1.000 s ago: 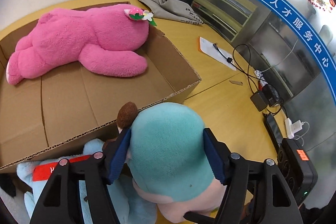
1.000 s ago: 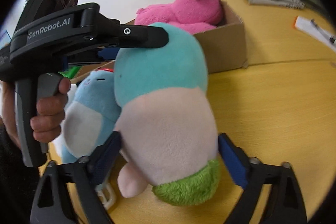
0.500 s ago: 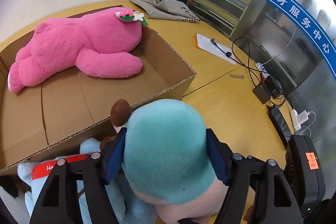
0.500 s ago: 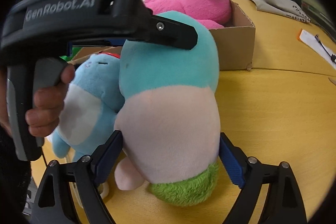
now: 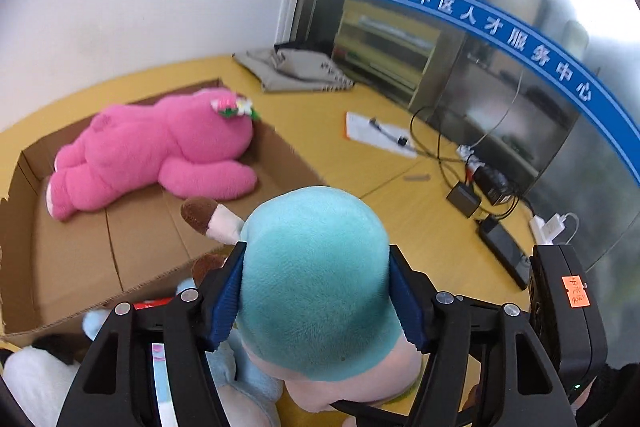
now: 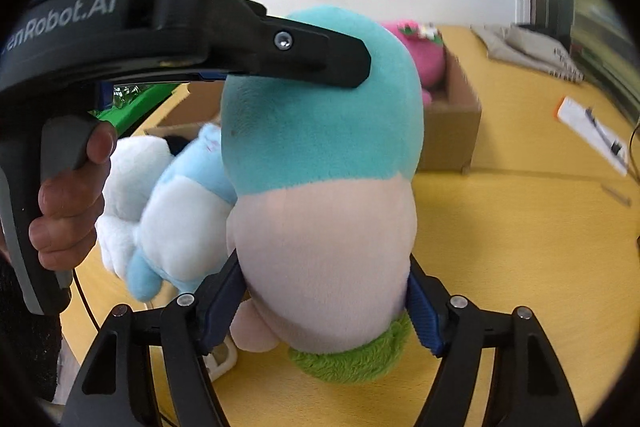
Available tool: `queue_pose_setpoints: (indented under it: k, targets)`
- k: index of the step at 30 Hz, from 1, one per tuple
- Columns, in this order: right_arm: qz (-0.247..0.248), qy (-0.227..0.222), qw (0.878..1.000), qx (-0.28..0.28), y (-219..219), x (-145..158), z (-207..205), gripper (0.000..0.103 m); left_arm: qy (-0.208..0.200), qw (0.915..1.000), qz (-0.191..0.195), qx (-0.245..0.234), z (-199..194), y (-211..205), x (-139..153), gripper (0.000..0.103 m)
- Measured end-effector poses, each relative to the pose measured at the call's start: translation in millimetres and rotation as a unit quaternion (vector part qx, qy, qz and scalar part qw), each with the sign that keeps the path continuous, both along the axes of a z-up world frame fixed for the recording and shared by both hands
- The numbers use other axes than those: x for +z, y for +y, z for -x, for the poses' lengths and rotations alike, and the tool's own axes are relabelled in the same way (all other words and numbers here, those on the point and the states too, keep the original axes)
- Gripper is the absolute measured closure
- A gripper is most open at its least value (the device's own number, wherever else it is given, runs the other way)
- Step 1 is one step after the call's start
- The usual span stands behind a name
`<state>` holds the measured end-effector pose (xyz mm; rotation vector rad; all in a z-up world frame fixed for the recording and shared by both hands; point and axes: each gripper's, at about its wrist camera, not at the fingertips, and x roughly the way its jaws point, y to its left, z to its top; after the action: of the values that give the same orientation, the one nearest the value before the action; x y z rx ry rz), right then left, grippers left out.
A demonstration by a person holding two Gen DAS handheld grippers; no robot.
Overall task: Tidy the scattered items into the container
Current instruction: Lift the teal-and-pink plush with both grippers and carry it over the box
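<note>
Plush fills the lower middle of my left wrist view: the teal toy [image 5: 316, 283] sits between my left tongs [image 5: 316, 301], whose ribbed blue pads [image 5: 224, 301] press into its short, velvety dome while the jaws close a touch more. Behind it, at centre left, the cardboard box [image 5: 132, 251] lies open, its corrugated floor creased in panels. One thing is already tidied: a long, shaggy pink toy [image 5: 160, 151] sprawls inside along the far wall. A pale blue toy [image 5: 240, 383] peeks out at the bottom left, outside the box on the yellow counter [image 5: 424, 211], so it is left to do.

From my right wrist view, the same teal toy [image 6: 324, 187] stands tall in the middle, egg-shaped, teal above, peach below, with a fuzzy green tuft at its base. My right tongs [image 6: 324, 307] are closing on the peach belly, pads dug into the soft sides. The left tongs [image 6: 304, 51] clamp the crown at upper left. The pale blue toy [image 6: 180, 223] and a fluffy white toy [image 6: 132, 179] wait at the left on the counter [image 6: 520, 247]. I judge the job under halfway.
</note>
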<state>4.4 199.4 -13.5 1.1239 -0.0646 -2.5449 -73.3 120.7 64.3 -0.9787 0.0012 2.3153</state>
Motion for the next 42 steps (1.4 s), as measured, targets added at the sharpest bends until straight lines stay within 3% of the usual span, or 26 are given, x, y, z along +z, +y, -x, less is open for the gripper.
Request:
queue_pose_setpoints:
  k: [4, 15, 20, 24, 29, 35, 39, 42]
  targets:
    - [-0.013, 0.022, 1.0, 0.009, -11.6, 17.4, -2.6, 0.03, 0.007, 0.9998, -0.017, 0.01, -2.5, -20.3, 13.5, 0.033]
    - [-0.02, 0.075, 0.994, 0.078, -73.3, 60.0, 5.9, 0.03, 0.067, 0.9954, -0.016, 0.066, -8.6, -96.9, 52.5, 0.033]
    - [0.002, 0.1, 0.989, 0.109, -111.7, 85.2, 37.8, 0.03, 0.101, 0.9902, 0.013, 0.096, 22.4, -137.4, 69.8, 0.033]
    - [0.034, 0.104, 0.987, 0.118, -147.7, 96.8, 85.1, 0.03, 0.09, 0.9895, 0.03, 0.109, 62.0, -169.1, 79.3, 0.033]
    - [0.067, 0.058, 0.99, 0.106, -184.5, 73.8, 152.9, 0.03, 0.038, 0.9902, 0.051, 0.124, 126.7, -192.4, 48.1, 0.032]
    - [0.122, -0.071, 0.985, 0.095, -220.3, 8.4, 218.8, 0.031, -0.069, 0.9833, 0.083, 0.147, 209.2, -243.5, -33.1, 0.032]
    - [0.156, -0.162, 0.97, 0.087, -235.1, -30.6, 238.8, 0.031, -0.139, 0.9746, 0.096, 0.147, 229.9, -263.2, -83.1, 0.032]
    - [0.149, -0.195, 0.966, 0.083, -242.2, -43.7, 238.9, 0.025, -0.129, 0.9771, 0.105, 0.133, 227.7, -261.1, -88.0, 0.031]
